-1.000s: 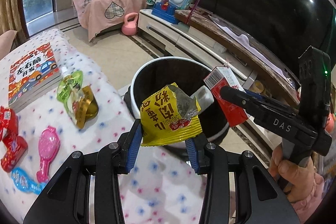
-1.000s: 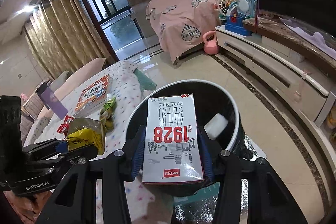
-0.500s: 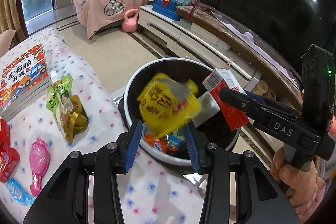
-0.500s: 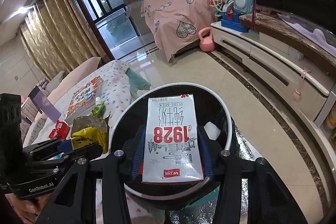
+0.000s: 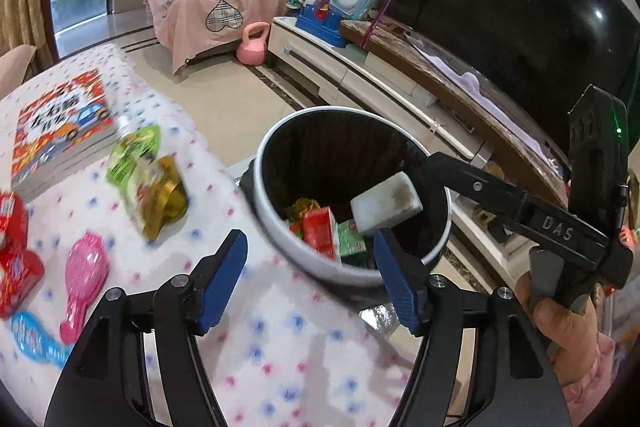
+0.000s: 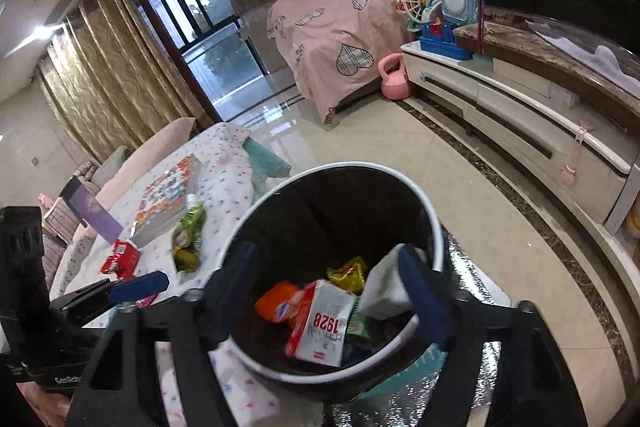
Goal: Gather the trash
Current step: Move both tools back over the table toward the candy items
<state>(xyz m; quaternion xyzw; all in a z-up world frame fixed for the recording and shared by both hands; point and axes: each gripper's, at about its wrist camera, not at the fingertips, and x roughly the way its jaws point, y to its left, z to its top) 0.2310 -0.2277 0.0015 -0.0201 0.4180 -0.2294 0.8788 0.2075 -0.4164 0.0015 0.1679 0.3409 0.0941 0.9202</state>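
Both opening grippers (image 5: 310, 279) (image 6: 332, 291) over bin (image 6: 434, 227), carton (image 6: 324, 327) inside

A round bin (image 6: 434, 227), black inside with a white rim, holds a red-and-white carton (image 6: 320, 327) and a crumpled yellow wrapper (image 6: 348, 273). Beside the bin, a white cloth (image 5: 280, 347) with pink and blue dots carries a green-and-gold pouch (image 5: 146, 179) and a pink brush (image 5: 84, 285).

- Bright daylight from the big window (image 6: 216, 39) at the back.
- White glare spots on the dark TV screen (image 5: 520, 7).
- Shiny gleam on the floor (image 6: 276, 111).
- Blurry snack pouch (image 5: 148, 179) on the bench (image 5: 280, 347); smeared blue fingers (image 6: 420, 291).
- Bent, dark corners all round.
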